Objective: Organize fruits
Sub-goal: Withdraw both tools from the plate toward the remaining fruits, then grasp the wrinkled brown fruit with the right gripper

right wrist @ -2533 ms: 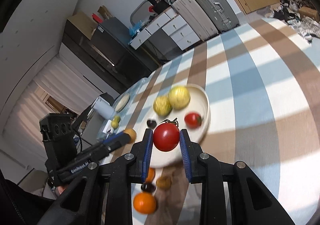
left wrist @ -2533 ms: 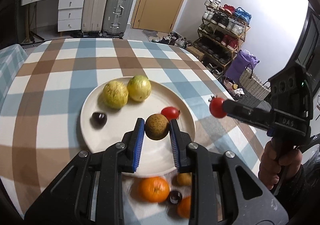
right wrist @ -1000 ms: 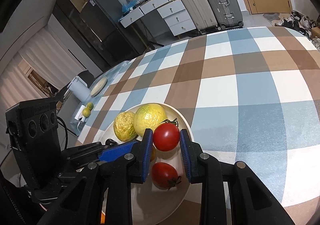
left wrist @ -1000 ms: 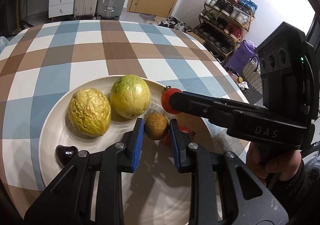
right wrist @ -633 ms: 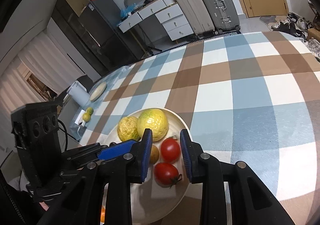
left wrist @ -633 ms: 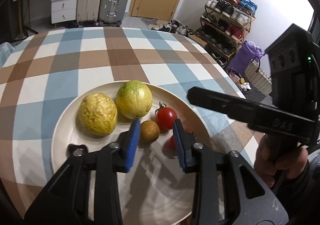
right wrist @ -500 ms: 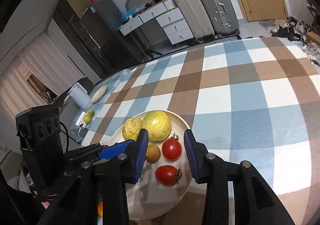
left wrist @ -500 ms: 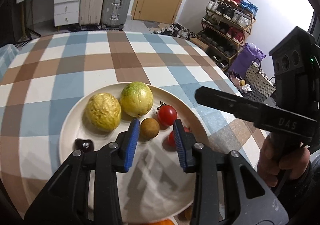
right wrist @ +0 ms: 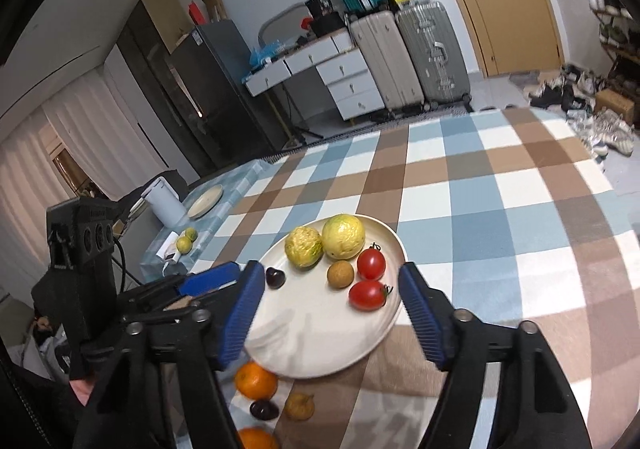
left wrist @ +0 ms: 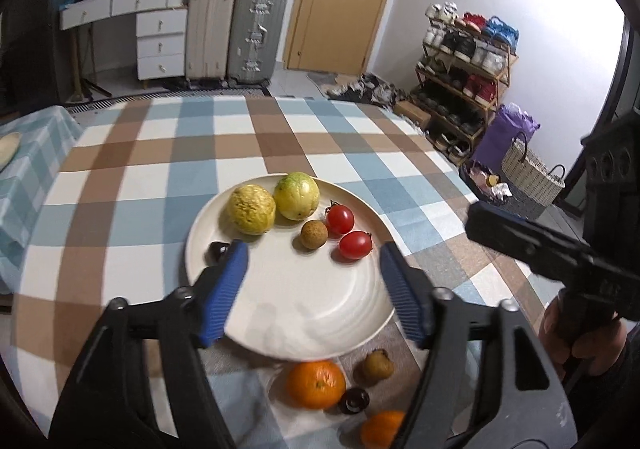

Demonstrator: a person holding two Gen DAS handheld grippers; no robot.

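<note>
A cream plate (left wrist: 304,313) (right wrist: 320,345) on the checked tablecloth holds two yellow-green round fruits (left wrist: 251,209) (left wrist: 297,196), a small brown fruit (left wrist: 314,234) (right wrist: 340,274), two red tomatoes (left wrist: 340,220) (left wrist: 355,245) (right wrist: 371,264) (right wrist: 367,295) and a dark cherry (left wrist: 218,251) (right wrist: 275,277). My left gripper (left wrist: 314,269) hovers above the plate's near half, jaws opening, nothing between them. My right gripper (right wrist: 331,291) is likewise above the plate, jaws opening and empty. Each gripper shows in the other's view (left wrist: 532,249) (right wrist: 208,281).
Off the plate's near rim lie two oranges (left wrist: 316,384) (left wrist: 380,429), a small brown fruit (left wrist: 377,365) and a dark cherry (left wrist: 354,401). A second table at the left carries a plate (right wrist: 205,196), a white jug (right wrist: 162,201) and small green fruits (right wrist: 186,241). Suitcases, drawers and a shoe rack stand beyond.
Both grippers let go: the brown fruit and the tomato now rest on the plate. Both have pulled back and up from the plate with their jaws spreading wide.
</note>
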